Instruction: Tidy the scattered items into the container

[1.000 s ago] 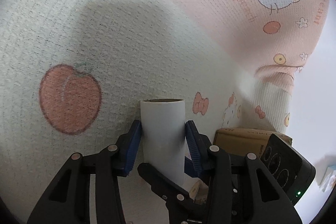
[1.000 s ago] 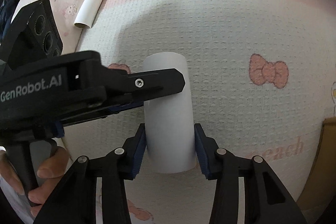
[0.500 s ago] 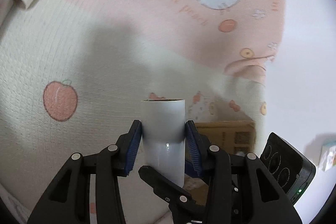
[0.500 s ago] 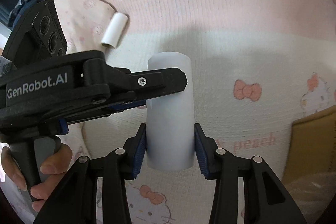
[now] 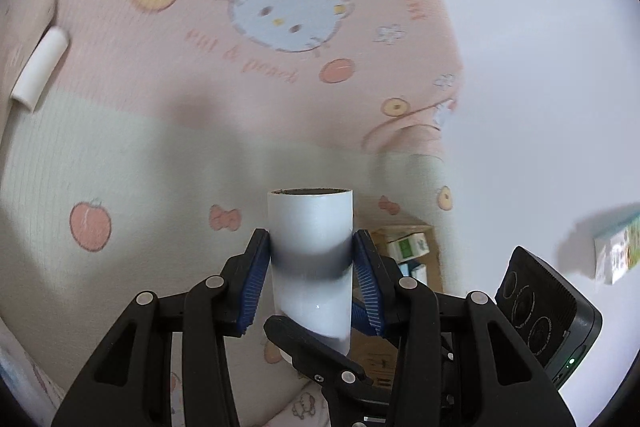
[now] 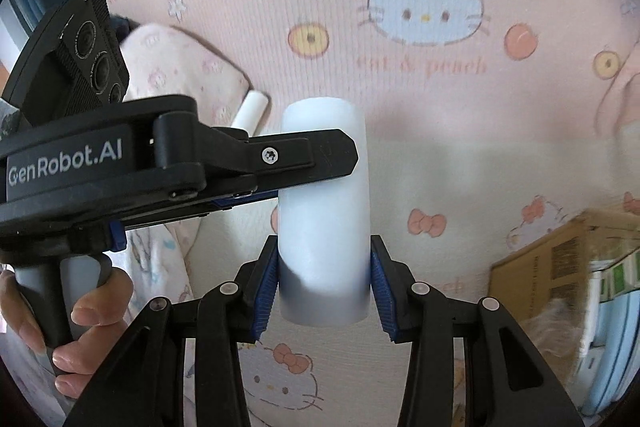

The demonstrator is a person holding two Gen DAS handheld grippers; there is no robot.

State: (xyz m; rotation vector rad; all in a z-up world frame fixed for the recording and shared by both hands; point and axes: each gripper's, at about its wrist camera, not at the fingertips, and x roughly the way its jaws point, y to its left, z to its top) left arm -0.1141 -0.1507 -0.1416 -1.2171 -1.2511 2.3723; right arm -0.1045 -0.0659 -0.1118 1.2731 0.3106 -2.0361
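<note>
both tools, left tool [image 5: 311,281] and right tool [image 6: 323,283], clench one white tube [image 5: 310,247] above a pink cartoon-cat blanket [image 5: 280,75]; cardboard box [image 6: 560,267] at right.

A home bedroom, by the look of it; a cartoon-cat blanket [image 6: 420,75] covers a bed. A soft pillow [image 6: 180,67] lies alongside.

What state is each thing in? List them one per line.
White tube: held off the blanket, gripped by both grippers.
Left gripper: shut on the tube.
Right gripper: shut on the tube.
Second tube: lying on the blanket, untouched.
Cardboard box: open, packets inside.
</note>
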